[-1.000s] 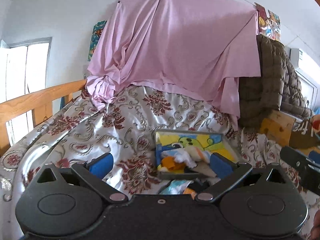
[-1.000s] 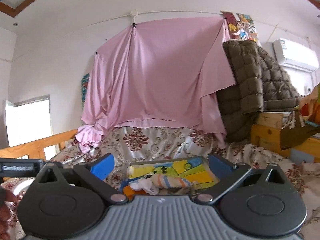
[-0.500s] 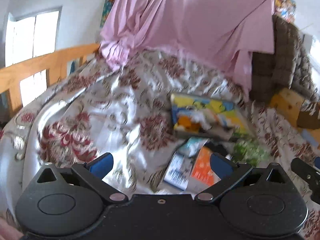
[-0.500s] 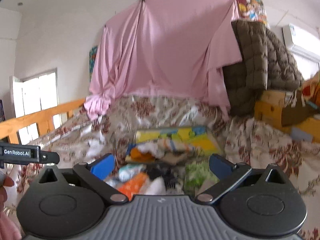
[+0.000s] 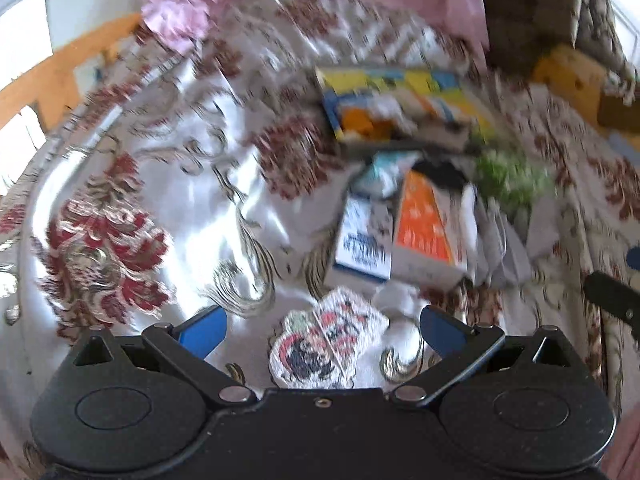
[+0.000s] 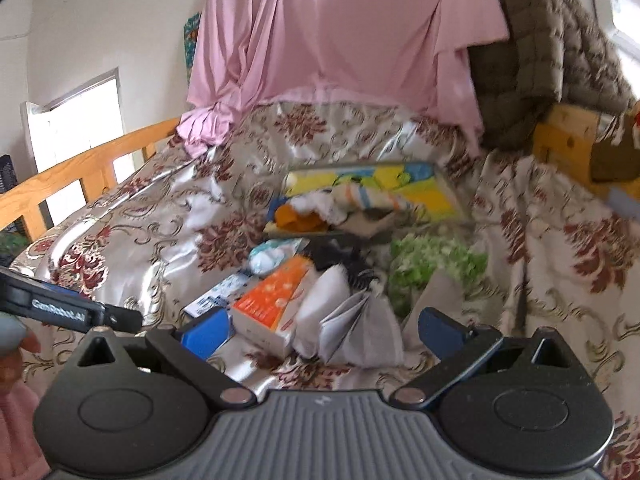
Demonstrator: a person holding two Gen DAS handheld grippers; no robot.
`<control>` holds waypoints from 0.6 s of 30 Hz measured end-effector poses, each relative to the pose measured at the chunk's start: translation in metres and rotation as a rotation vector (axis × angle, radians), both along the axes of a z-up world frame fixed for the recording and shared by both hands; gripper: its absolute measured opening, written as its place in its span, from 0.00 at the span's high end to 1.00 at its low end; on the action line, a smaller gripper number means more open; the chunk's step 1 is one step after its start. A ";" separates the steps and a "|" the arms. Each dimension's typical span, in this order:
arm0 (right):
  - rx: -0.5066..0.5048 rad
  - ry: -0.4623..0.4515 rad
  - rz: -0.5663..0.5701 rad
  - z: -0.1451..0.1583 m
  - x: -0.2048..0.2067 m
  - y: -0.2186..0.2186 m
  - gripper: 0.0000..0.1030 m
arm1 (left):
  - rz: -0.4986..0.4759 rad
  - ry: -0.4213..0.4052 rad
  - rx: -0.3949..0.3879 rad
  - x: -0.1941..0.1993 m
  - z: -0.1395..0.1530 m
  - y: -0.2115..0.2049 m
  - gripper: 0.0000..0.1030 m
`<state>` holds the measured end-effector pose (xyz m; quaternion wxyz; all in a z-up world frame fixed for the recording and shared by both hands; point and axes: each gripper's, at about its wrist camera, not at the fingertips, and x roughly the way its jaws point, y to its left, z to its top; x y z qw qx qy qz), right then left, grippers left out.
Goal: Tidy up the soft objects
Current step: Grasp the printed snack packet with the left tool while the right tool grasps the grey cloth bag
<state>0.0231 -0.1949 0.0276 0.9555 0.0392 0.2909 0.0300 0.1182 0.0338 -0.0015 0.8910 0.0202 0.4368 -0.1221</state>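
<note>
My left gripper (image 5: 321, 330) is open low over the flowered bedspread (image 5: 132, 184), and a small white, red and black patterned cloth (image 5: 326, 344) lies between its blue fingers. Beyond it lies a pile: an orange pack (image 5: 424, 220), a blue-and-white pack (image 5: 362, 244) and a green fluffy piece (image 5: 508, 176). Further back is a colourful tray (image 5: 404, 80) holding orange and white soft items. My right gripper (image 6: 323, 330) is open and empty above a folded grey-white cloth (image 6: 352, 328), with the orange pack (image 6: 276, 300), green piece (image 6: 432, 264) and tray (image 6: 436, 196) ahead of it.
A pink sheet (image 6: 340, 28) hangs on the back wall. On the right, a brown quilted jacket (image 6: 552, 52) sits over wooden boxes (image 6: 560, 140). A wooden bed rail (image 6: 80, 172) runs along the left. The left gripper's body (image 6: 72, 312) and a hand (image 6: 12, 344) show at the left.
Both grippers have tilted down and come nearer the pile. The patterned cloth has come into view between the left fingers. Both stay open.
</note>
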 end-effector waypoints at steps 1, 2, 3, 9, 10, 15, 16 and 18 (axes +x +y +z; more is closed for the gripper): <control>0.014 0.016 0.003 -0.001 0.003 -0.002 0.00 | -0.012 0.020 0.003 0.004 -0.002 0.000 0.01; 0.031 0.031 0.003 -0.002 0.006 -0.004 0.00 | -0.024 0.040 0.010 0.009 -0.006 -0.001 0.01; 0.048 0.045 0.002 -0.003 0.008 -0.007 0.00 | -0.034 0.056 0.020 0.012 -0.010 -0.002 0.01; 0.113 0.116 0.023 -0.009 0.025 -0.015 0.00 | -0.135 0.114 0.093 0.029 -0.028 -0.015 0.01; 0.118 0.127 0.034 -0.010 0.028 -0.015 0.00 | -0.160 0.123 0.108 0.032 -0.031 -0.017 0.01; 0.139 0.173 0.091 -0.016 0.048 -0.015 0.00 | -0.319 0.162 0.216 0.044 -0.044 -0.029 0.04; 0.138 0.181 0.102 -0.018 0.052 -0.014 0.00 | -0.346 0.175 0.228 0.047 -0.047 -0.030 0.07; 0.126 0.198 0.127 -0.021 0.060 -0.011 0.00 | -0.387 0.202 0.245 0.051 -0.053 -0.030 0.14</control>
